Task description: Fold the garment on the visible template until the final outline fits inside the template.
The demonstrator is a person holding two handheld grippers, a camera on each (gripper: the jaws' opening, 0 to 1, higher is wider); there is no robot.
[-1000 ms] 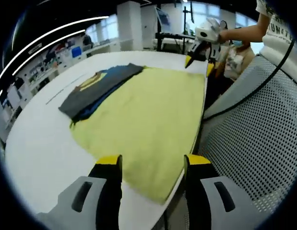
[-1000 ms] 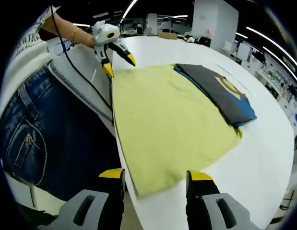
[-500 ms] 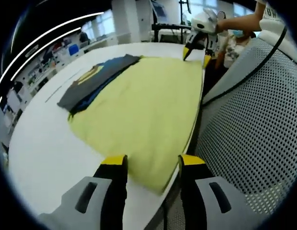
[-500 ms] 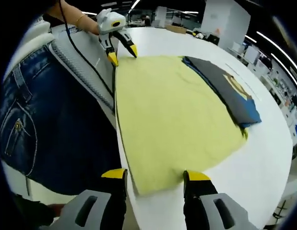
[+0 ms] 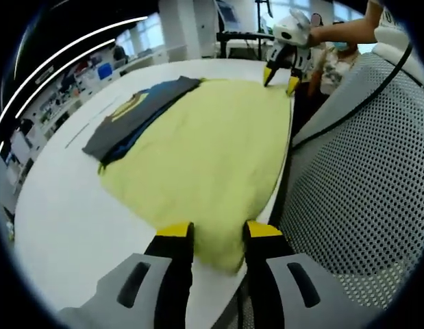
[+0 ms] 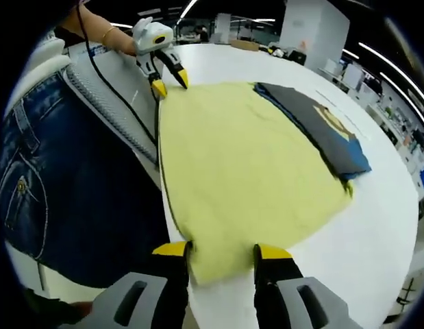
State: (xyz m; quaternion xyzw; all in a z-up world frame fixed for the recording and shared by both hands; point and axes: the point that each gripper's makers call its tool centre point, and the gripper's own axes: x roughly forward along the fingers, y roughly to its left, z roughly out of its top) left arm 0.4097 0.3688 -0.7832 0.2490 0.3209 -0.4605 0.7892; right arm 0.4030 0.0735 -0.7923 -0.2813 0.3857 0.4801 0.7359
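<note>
A large yellow cloth (image 5: 205, 144) lies spread flat on the white table (image 5: 61, 205), reaching the table's near edge. A folded dark grey and blue garment (image 5: 140, 113) with a yellow print lies along the cloth's far side. My left gripper (image 5: 218, 236) is open, its jaws narrowed on either side of one near corner of the yellow cloth. My right gripper (image 6: 222, 257) is open too, straddling the other near corner of the yellow cloth (image 6: 246, 164). Each gripper appears at the far end of the other's view: right gripper (image 5: 280, 79), left gripper (image 6: 168, 82). The dark garment (image 6: 321, 127) sits right of the cloth.
A grey mesh chair back (image 5: 355, 185) stands against the table's near edge between the grippers. The person's jeans (image 6: 68, 185) are beside it. Bare white table (image 6: 383, 226) extends beyond the cloth. Desks and office equipment stand far behind.
Both grippers moved forward and down onto the cloth's near corners, and both pairs of jaws have narrowed around the corners. Cloth and garment lie as before.
</note>
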